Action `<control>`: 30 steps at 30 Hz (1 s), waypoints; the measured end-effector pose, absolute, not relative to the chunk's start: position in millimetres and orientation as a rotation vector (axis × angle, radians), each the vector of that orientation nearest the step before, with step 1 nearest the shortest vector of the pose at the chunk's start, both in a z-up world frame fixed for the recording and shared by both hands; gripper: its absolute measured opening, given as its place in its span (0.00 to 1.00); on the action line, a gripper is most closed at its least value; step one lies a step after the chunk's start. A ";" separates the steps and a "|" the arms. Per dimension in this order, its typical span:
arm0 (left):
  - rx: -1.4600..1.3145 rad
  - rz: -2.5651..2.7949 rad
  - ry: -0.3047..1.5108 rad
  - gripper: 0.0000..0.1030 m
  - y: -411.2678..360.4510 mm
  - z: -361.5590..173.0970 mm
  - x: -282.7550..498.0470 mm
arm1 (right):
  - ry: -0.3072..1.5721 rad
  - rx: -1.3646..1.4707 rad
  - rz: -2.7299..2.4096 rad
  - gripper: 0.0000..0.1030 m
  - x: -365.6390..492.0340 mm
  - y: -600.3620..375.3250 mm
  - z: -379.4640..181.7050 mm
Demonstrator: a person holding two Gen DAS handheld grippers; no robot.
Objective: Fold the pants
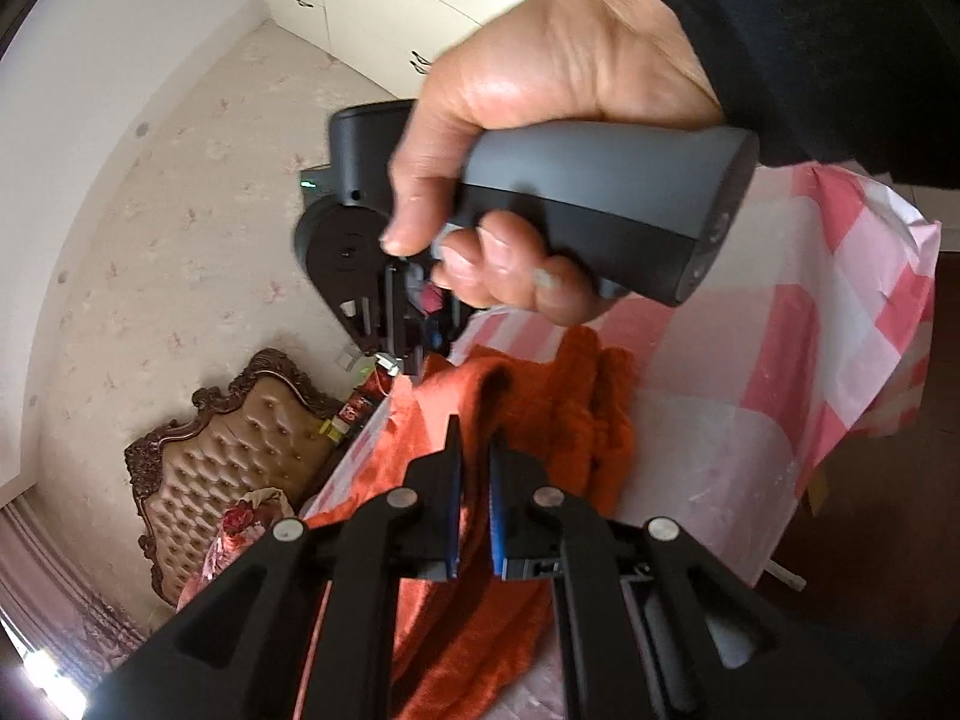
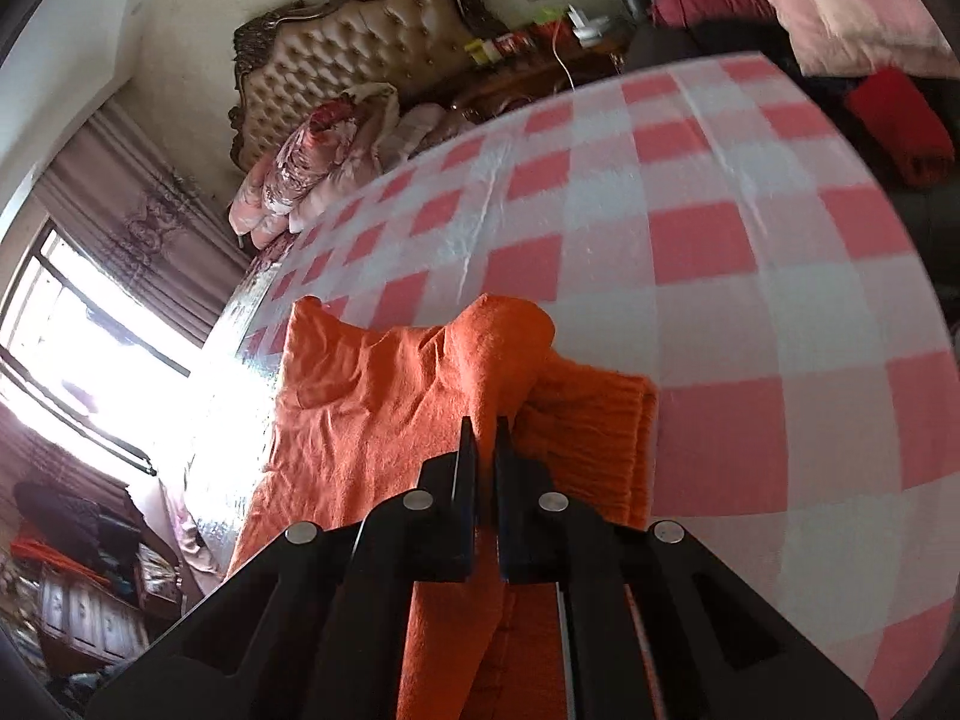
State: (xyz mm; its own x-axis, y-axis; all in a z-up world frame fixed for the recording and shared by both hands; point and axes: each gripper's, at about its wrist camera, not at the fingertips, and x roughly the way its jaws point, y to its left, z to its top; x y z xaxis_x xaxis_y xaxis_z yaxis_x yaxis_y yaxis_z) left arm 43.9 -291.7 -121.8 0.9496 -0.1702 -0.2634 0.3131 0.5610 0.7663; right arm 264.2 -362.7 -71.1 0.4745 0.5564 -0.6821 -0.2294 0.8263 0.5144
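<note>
The orange pants (image 1: 540, 420) lie bunched on the table with the pink-and-white checked cloth (image 1: 750, 396). My left gripper (image 1: 474, 450) is shut on a fold of the orange fabric and holds it up. In the left wrist view the right gripper (image 1: 399, 363) shows ahead, held by a hand, its tip at the far edge of the pants. In the right wrist view my right gripper (image 2: 485, 429) is shut on a raised ridge of the pants (image 2: 384, 408). A ribbed cuff or waistband (image 2: 594, 432) lies to the right of its fingers.
The checked cloth (image 2: 690, 240) spreads far ahead and to the right. A tufted headboard (image 2: 360, 54) and bedding (image 2: 324, 150) stand beyond the table's far edge. A window (image 2: 78, 348) glares at the left. White cabinets (image 1: 384, 6) are behind the hand.
</note>
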 end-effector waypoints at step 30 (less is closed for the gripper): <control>0.067 -0.135 0.760 0.67 -5.0 -5.3 79.9 | 0.651 -0.190 -0.080 0.74 -24.1 -309.8 226.6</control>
